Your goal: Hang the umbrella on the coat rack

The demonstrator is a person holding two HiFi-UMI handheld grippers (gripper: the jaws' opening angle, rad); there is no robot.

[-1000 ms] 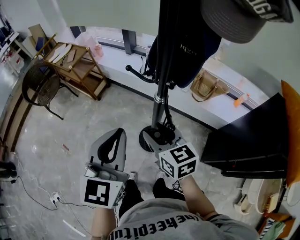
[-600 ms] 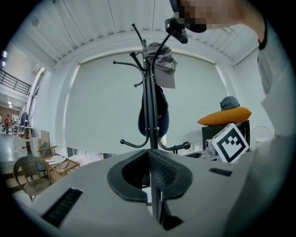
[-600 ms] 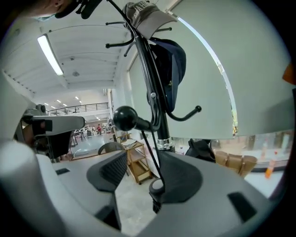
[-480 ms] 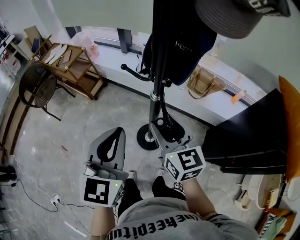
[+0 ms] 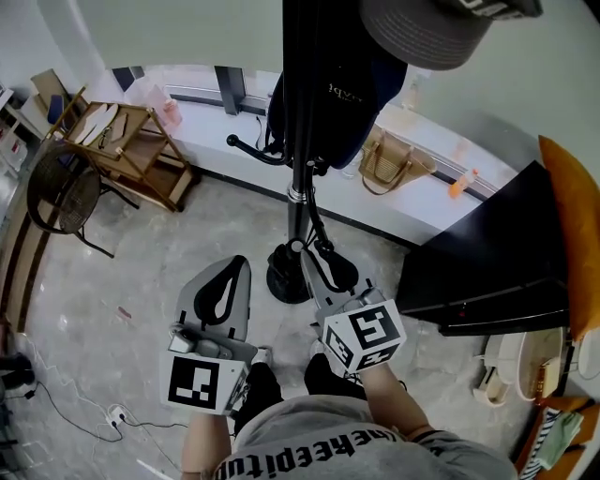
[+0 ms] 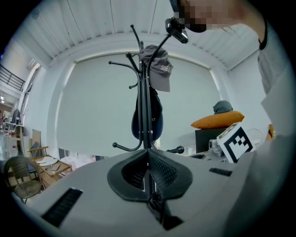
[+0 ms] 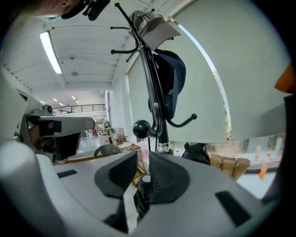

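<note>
The black coat rack stands right in front of me, with a grey cap on a top hook. A dark blue, loosely folded umbrella with white print hangs against the pole, free of both grippers. My right gripper points at the pole just below a ball-tipped lower hook. Its jaws are closing with a narrow gap and nothing between them. My left gripper is held lower left, shut and empty.
The rack's round base sits on the floor by my feet. A black cabinet with an orange cushion stands on the right. A straw handbag leans on the window ledge. A wooden shelf and wicker chair stand left.
The rack has slid left in the head view. My right gripper has lifted a little and drawn slightly back. The left gripper has kept still.
</note>
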